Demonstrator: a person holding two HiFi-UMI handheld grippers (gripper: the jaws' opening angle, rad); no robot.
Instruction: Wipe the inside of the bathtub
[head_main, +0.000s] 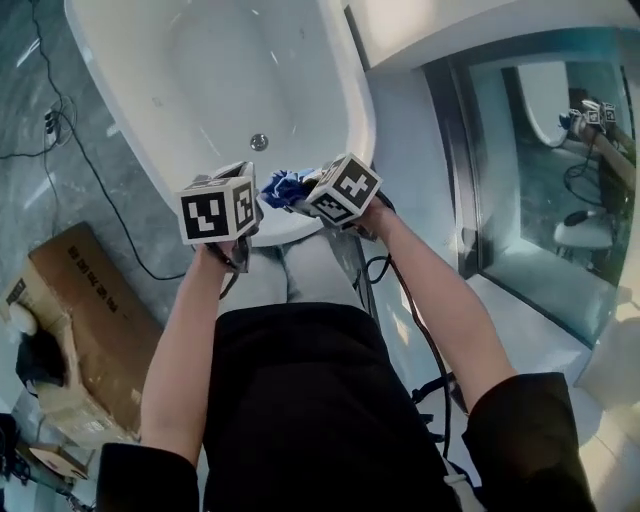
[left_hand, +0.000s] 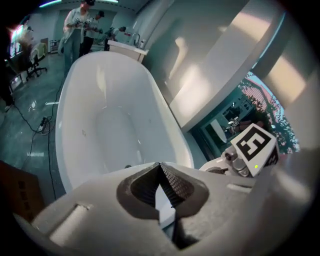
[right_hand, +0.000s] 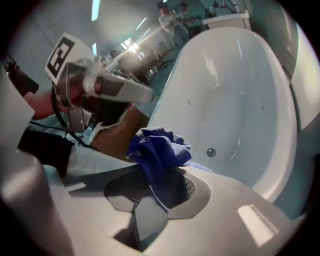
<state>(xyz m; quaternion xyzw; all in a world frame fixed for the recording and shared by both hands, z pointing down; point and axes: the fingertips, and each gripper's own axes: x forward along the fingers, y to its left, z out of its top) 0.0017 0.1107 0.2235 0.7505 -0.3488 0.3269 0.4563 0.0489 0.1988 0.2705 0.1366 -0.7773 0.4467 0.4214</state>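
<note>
Tightly, right gripper (right_hand: 155, 192) pinches crumpled blue cloth (right_hand: 159, 147); smooth oval bathtub (right_hand: 235, 100) ahead.

Bathtub (head_main: 190, 70) lies ahead, its near rim under both tongs. Drain (head_main: 259, 142) sits in the tub bottom, toward the near end. Left tongs (left_hand: 161, 170) and right tongs (right_hand: 152, 187) are side by side. Cloth (right_hand: 159, 145) sits between the right jaws. Cardboard box (head_main: 95, 320) is on the floor (head_main: 30, 200), left of the tub, with a cable (head_main: 98, 187) between them. Glass partition (head_main: 540, 170) stands to the right.
</note>
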